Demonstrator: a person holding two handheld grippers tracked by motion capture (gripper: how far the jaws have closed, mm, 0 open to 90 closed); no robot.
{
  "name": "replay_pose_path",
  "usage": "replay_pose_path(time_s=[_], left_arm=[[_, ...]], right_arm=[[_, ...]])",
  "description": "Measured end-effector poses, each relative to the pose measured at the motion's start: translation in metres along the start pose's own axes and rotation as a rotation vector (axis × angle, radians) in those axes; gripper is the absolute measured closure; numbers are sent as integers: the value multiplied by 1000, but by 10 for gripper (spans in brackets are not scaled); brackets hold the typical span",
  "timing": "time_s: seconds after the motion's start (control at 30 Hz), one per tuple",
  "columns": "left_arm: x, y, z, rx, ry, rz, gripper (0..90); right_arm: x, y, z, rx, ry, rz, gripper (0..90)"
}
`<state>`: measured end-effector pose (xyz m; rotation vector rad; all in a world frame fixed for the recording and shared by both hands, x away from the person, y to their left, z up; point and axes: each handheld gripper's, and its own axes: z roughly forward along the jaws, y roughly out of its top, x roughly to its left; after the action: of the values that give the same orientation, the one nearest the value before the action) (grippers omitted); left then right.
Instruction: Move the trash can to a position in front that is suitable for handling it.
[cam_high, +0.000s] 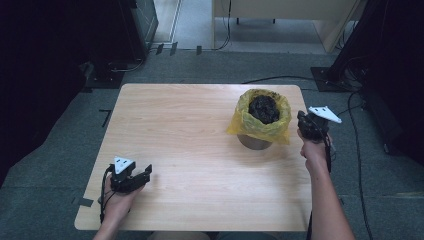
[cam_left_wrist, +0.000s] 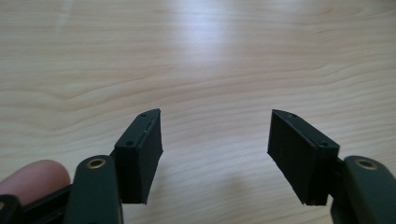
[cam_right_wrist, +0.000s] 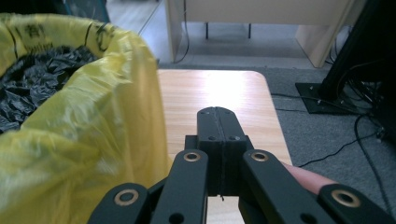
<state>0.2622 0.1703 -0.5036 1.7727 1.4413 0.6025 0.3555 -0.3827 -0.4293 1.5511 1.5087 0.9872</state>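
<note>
A small bin lined with a yellow bag (cam_high: 261, 125) stands on the right part of the wooden table (cam_high: 190, 135), with crumpled black plastic (cam_high: 264, 108) inside it. My right gripper (cam_high: 302, 119) hovers just right of the bin near the table's right edge, its jaws shut with nothing between them. In the right gripper view the yellow bag (cam_right_wrist: 88, 116) rises close on the left of the shut gripper (cam_right_wrist: 218, 114), and the black plastic (cam_right_wrist: 42, 74) shows inside. My left gripper (cam_high: 146, 171) rests low at the near left of the table; in the left gripper view the gripper (cam_left_wrist: 215, 135) is open over bare wood.
Grey carpet surrounds the table. Cables (cam_high: 360, 165) trail across the floor on the right, by a black stand base (cam_high: 330, 77). A light wooden cabinet (cam_high: 280, 10) stands beyond the far edge. A dark equipment stand (cam_high: 112, 75) is at the far left.
</note>
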Motion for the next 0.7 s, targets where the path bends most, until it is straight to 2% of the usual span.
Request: replay_pose_path(time_s=[0.07, 0.13, 0.2, 0.27, 0.3, 0.33, 0.37, 0.43, 0.57, 0.7], left_arm=[[-7, 7, 2, -14, -26, -6, 378], [-17, 17, 6, -32, -58, -5, 408], [-19, 21, 8, -37, -63, -6, 428], [-25, 30, 13, -50, -76, -15, 453], [-25, 30, 13, -50, -76, -15, 464], [-28, 33, 16, -52, -80, -14, 464], [-30, 35, 18, -57, -81, -13, 491], [-39, 41, 26, -66, -87, -11, 522], [-47, 46, 34, -75, -93, -10, 573], [-56, 52, 46, -73, -107, -8, 615]], right_arm=[[2, 1, 4, 9, 8, -5, 900], [9, -1, 18, 30, 21, -10, 900], [11, -3, 23, 33, 30, 3, 900], [16, -5, 37, 38, 35, 23, 900], [16, -5, 40, 35, 42, 43, 900], [16, -5, 40, 35, 42, 43, 900], [14, -5, 45, 20, 66, 70, 900], [13, -4, 50, 14, 84, 77, 900], [11, -5, 53, -1, 117, 75, 900], [13, -6, 54, -12, 154, 36, 900]])
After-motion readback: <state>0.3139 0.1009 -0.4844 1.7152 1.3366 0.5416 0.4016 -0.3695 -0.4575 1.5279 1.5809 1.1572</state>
